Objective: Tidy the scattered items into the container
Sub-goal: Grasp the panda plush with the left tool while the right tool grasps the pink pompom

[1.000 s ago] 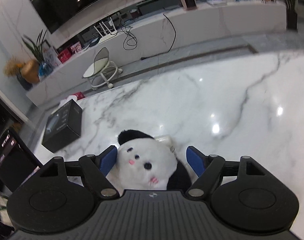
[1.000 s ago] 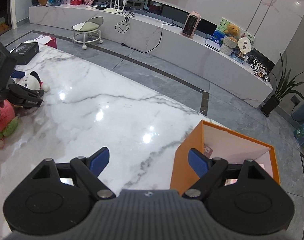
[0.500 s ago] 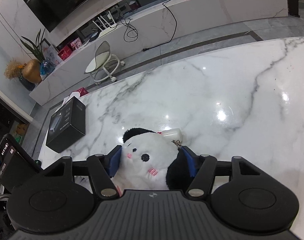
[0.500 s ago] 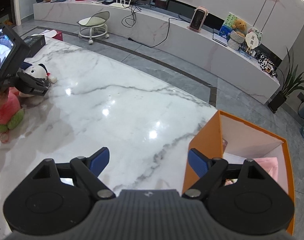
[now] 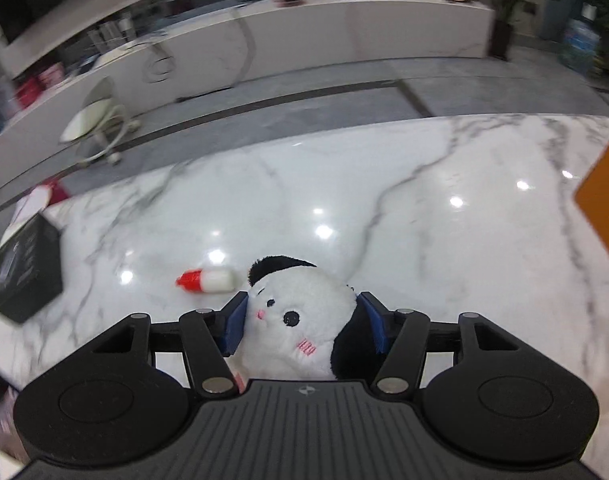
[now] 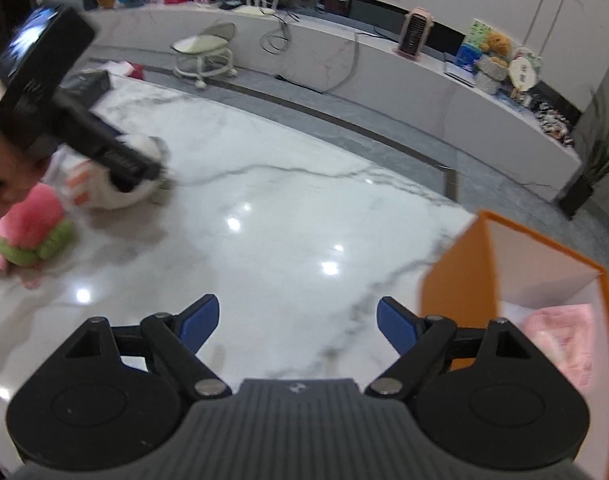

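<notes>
Left wrist view: the left gripper (image 5: 302, 322) is clenching a white-and-black plush toy (image 5: 300, 324) across its head just above the marble desk (image 5: 424, 220), blue pads pressing the fur on both sides (soft and light, so it will squash and is best pinched mid-body, not by an ear), with a red-capped tube (image 5: 206, 281) lying just beside it. Right wrist view: the right gripper (image 6: 297, 324) is hanging released and empty near the orange container (image 6: 456, 280), which is already holding something pink, while a pink-and-green plush (image 6: 36, 232) is lying far off at the left.
</notes>
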A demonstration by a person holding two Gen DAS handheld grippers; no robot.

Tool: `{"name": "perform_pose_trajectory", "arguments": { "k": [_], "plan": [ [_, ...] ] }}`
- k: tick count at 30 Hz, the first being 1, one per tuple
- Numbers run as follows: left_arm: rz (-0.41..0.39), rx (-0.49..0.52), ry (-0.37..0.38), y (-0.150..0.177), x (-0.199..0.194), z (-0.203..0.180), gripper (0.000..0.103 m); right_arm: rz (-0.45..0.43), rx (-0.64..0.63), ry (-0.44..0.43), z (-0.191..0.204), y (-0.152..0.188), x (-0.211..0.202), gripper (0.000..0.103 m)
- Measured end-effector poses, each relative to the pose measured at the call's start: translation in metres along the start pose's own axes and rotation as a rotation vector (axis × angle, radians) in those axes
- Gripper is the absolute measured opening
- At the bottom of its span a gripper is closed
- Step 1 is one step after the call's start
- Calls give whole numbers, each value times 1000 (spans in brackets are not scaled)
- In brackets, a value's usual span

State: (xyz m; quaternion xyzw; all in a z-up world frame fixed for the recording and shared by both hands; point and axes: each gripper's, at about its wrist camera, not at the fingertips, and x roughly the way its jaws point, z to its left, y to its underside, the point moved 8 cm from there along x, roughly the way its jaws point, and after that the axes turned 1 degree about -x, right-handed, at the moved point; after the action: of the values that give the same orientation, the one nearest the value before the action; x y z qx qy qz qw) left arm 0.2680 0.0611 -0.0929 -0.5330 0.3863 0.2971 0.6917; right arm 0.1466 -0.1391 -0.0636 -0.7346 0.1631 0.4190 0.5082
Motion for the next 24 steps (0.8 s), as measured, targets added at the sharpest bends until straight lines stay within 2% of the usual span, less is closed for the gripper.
{"name": "perform_pose_trajectory", "arguments": {
  "k": [2, 7, 11, 15, 24],
  "plan": [
    [11, 12, 48, -6, -1, 1, 68, -17, 0, -36, 14, 1, 4, 88],
    [27, 6, 81, -8, -9, 20, 68, -34, -52, -135, 61, -1, 25, 88],
    [32, -22, 96, -7, -12, 32, 68, -51, -86, -231, 98, -7, 38, 88],
    [48, 12, 90, -4, -10, 36, 69, -68, -116, -307, 134, -19, 42, 88],
    [51, 21, 116, -1, -15, 45, 69, -91, -139, -437, 196, -42, 45, 88]
  ]
}}
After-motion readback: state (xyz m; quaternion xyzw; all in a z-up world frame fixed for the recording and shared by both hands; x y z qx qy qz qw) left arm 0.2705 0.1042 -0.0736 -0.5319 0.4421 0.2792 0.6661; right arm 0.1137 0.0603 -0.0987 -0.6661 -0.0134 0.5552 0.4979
